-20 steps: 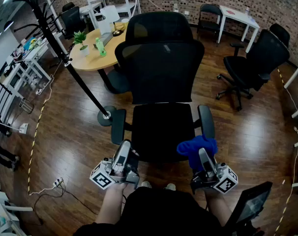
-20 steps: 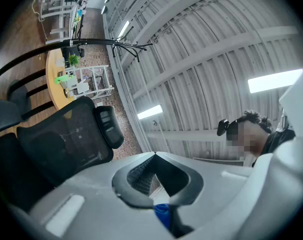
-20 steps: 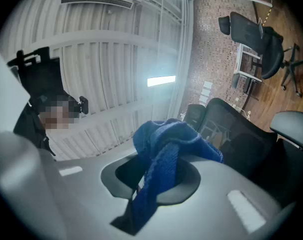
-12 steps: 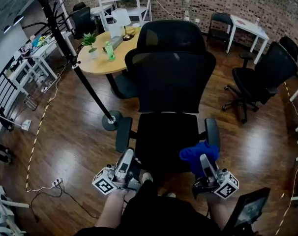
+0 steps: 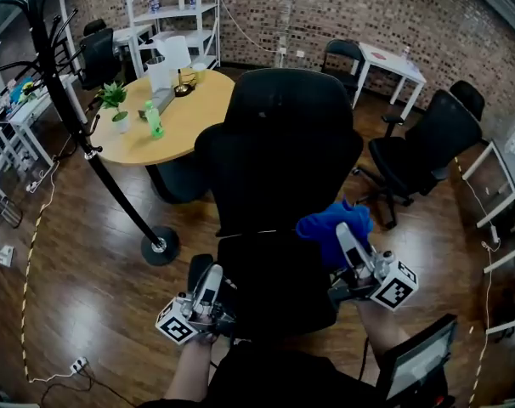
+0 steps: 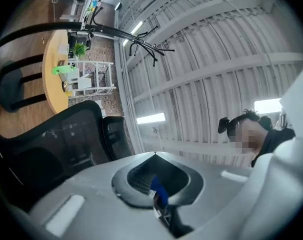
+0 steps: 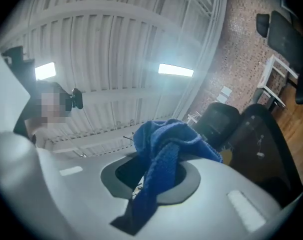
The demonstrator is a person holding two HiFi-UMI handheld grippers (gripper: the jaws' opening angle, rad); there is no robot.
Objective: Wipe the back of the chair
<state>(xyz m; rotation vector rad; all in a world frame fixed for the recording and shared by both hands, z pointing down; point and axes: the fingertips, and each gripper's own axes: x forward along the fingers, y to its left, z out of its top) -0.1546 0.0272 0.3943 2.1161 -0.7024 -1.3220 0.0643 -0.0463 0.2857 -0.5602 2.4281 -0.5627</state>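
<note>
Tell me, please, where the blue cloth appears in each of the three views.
Head view: blue cloth right of centre, held at the tip of the right gripper.
Left gripper view: not in it.
Right gripper view: centre, hanging from the jaws.
Shared landmark: the black chair, centre, lower left, right edge.

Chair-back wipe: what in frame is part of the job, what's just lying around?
Job: black office chair; blue cloth, clamped in the right gripper.

Lying about: round wooden table, potted plant, green bottle, coat stand, second black chair, white table, white shelving.
</note>
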